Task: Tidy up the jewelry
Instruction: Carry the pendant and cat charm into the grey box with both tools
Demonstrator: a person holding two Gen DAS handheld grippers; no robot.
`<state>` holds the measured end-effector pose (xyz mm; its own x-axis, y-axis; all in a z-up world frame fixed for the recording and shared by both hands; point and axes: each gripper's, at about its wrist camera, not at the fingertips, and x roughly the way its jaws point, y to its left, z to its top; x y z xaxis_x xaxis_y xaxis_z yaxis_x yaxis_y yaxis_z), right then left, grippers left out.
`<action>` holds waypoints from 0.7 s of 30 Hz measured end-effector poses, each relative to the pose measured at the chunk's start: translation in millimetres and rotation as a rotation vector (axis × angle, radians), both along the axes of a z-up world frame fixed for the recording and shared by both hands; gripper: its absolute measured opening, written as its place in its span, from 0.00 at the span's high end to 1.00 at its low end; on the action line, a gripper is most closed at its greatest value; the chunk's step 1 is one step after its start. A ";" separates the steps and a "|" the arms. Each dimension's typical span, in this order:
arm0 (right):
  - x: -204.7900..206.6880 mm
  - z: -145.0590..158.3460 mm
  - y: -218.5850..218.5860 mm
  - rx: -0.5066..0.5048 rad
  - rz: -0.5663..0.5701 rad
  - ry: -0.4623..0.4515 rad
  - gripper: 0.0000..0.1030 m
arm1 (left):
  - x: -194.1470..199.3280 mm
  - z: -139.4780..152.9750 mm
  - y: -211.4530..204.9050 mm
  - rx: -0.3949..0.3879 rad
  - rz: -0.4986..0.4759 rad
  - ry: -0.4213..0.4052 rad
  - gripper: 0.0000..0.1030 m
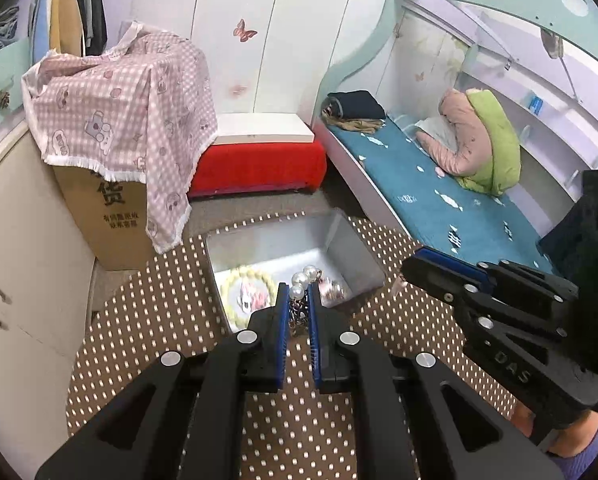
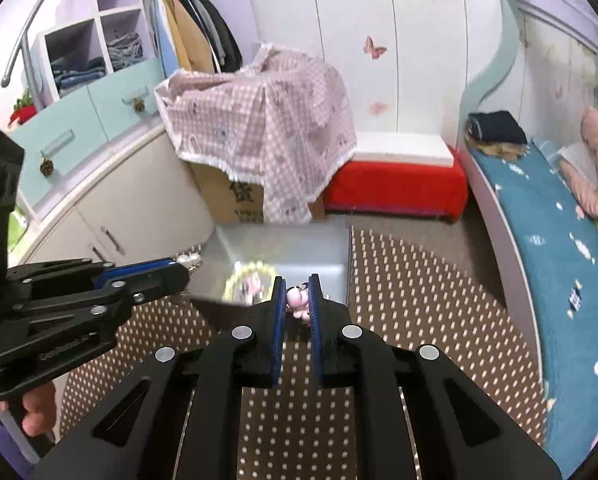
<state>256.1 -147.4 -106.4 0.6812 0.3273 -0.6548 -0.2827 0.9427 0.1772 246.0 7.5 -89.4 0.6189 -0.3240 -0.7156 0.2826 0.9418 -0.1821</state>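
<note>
At lower centre, the left gripper (image 1: 299, 300) pinches a pearl chain piece (image 1: 301, 286); the right gripper (image 2: 297, 298) pinches a pink charm (image 2: 297, 300). Either thin grip could slip, dropping jewelry outside the silver tray (image 1: 351, 252) beyond.

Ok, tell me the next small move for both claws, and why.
Probably carry both pieces clear of the grey tray: the left claw grips a pearl-and-chain piece, the right claw a pink charm, both above the tray.

Left gripper (image 1: 299, 300) jaws clamped, angled down; right gripper (image 2: 297, 294) jaws clamped, angled down.
</note>
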 end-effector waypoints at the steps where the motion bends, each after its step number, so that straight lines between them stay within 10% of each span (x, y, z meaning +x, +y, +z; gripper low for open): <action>1: 4.0 4.6 0.2 0.002 0.000 -0.007 0.88 | 3.1 2.8 -0.2 -0.001 0.002 -0.003 0.93; 21: 52.5 -25.9 27.9 -0.039 0.021 0.069 0.88 | 55.2 -44.2 -2.1 0.036 0.067 0.135 0.92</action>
<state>308.6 -119.5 -132.3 0.6273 0.3143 -0.7126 -0.2904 0.9434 0.1605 301.2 5.5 -133.6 0.5355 -0.2579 -0.8042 0.1941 0.9643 -0.1800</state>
